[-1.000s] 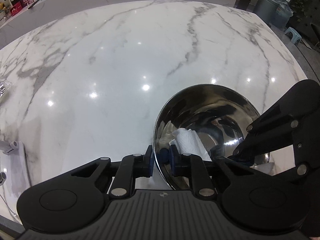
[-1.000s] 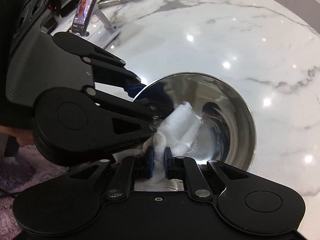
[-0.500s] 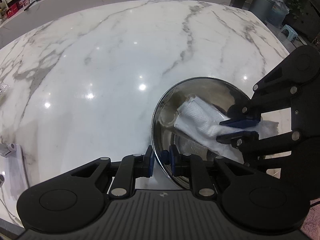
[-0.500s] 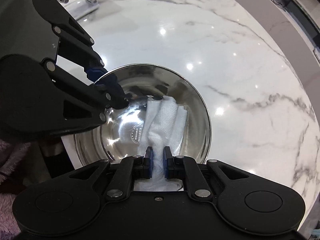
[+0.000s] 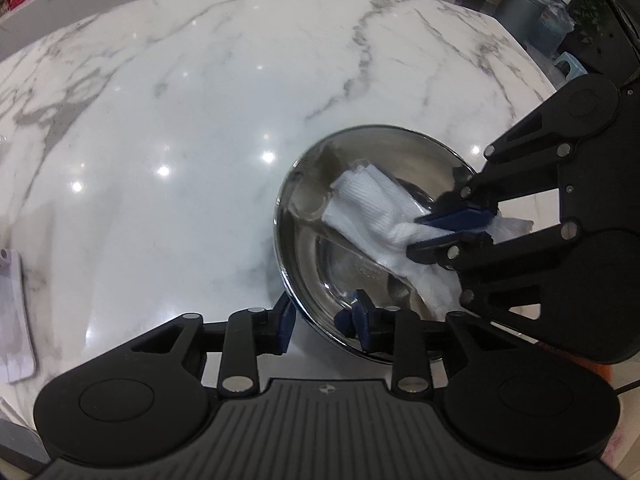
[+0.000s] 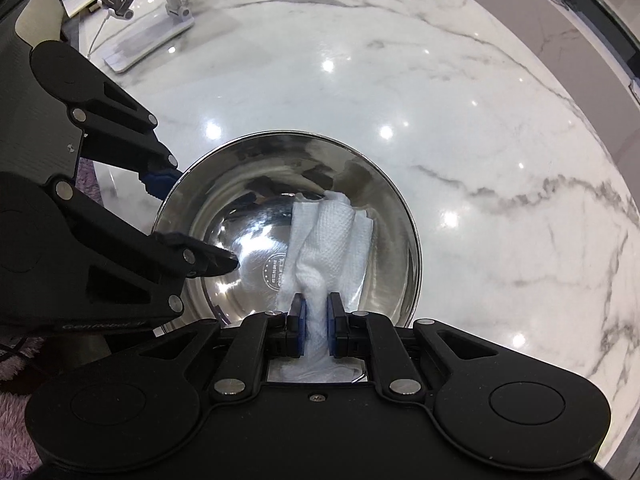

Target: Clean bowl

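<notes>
A shiny steel bowl [image 5: 312, 216] [image 6: 240, 184] sits on the white marble table. My left gripper [image 5: 320, 316] straddles the bowl's near rim, one pad outside and one inside, with a visible gap between pads and rim. In the right wrist view the left gripper [image 6: 192, 224] stands at the bowl's left rim. My right gripper [image 6: 316, 312] is shut on a folded white paper towel [image 6: 332, 232], whose free end presses on the bowl's inner far wall. In the left wrist view the right gripper [image 5: 452, 232] comes in from the right with the towel [image 5: 368, 204].
A phone on a white stand [image 6: 160, 12] is at the table's far left in the right wrist view. The stand's base [image 5: 14, 312] shows at the left edge in the left wrist view. A grey bin [image 5: 520, 8] and plants stand beyond the table's far corner.
The towel has swept from the bowl's near wall across to its far wall. The left gripper's jaws have widened from a tight pinch on the rim to a looser straddle.
</notes>
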A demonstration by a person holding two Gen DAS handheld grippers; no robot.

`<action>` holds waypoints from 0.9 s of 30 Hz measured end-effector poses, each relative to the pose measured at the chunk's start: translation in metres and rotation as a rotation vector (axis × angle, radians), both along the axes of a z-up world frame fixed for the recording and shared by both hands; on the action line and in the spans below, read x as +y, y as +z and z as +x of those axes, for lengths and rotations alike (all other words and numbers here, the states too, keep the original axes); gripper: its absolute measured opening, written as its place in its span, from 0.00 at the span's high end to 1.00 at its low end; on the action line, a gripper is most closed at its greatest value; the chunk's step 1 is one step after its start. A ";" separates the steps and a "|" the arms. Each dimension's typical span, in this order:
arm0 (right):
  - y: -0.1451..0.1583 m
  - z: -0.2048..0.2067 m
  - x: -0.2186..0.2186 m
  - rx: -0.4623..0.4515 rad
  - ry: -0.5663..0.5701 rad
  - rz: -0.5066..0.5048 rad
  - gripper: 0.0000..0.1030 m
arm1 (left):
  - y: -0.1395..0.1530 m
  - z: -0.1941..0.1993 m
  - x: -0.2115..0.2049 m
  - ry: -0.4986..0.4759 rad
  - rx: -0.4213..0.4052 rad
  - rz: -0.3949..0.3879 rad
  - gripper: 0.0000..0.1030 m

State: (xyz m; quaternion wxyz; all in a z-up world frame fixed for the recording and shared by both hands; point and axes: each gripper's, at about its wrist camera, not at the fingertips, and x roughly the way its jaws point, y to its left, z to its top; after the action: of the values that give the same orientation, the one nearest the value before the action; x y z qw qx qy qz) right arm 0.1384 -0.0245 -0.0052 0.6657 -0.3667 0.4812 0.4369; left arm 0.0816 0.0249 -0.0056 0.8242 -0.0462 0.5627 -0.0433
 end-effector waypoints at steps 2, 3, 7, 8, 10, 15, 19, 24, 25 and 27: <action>0.002 -0.004 -0.001 0.010 -0.007 0.004 0.92 | 0.001 0.002 0.002 0.004 -0.009 0.015 0.83; 0.002 -0.005 -0.006 0.018 -0.012 0.007 0.92 | 0.001 0.003 0.003 0.006 -0.013 0.020 0.84; 0.005 -0.013 -0.007 0.076 -0.020 0.037 0.92 | 0.003 0.008 0.003 0.010 -0.028 0.066 0.86; 0.006 -0.014 -0.006 0.108 -0.022 0.056 0.92 | 0.003 0.009 0.002 0.011 -0.031 0.074 0.86; 0.007 -0.017 -0.007 0.206 -0.027 0.121 0.92 | 0.003 0.010 0.003 0.012 -0.034 0.082 0.86; 0.006 -0.019 -0.005 0.276 -0.017 0.150 0.91 | 0.004 0.010 0.003 0.002 -0.035 0.089 0.85; 0.002 -0.015 0.005 0.200 0.041 0.058 0.91 | 0.004 0.010 0.005 -0.001 -0.037 0.083 0.85; 0.004 -0.026 0.011 -0.040 0.146 -0.075 0.92 | 0.003 0.009 0.004 -0.006 -0.037 0.075 0.85; 0.003 -0.027 0.011 -0.055 0.149 -0.079 0.92 | 0.003 0.009 0.004 -0.005 -0.038 0.077 0.85; 0.002 -0.027 0.011 -0.058 0.144 -0.074 0.92 | 0.003 0.008 0.002 -0.002 -0.039 0.079 0.85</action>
State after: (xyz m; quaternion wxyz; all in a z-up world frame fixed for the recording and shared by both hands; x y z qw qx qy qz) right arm 0.1112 -0.0131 -0.0036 0.6321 -0.4374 0.4498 0.4547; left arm 0.0900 0.0272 -0.0030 0.8363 -0.0122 0.5477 -0.0226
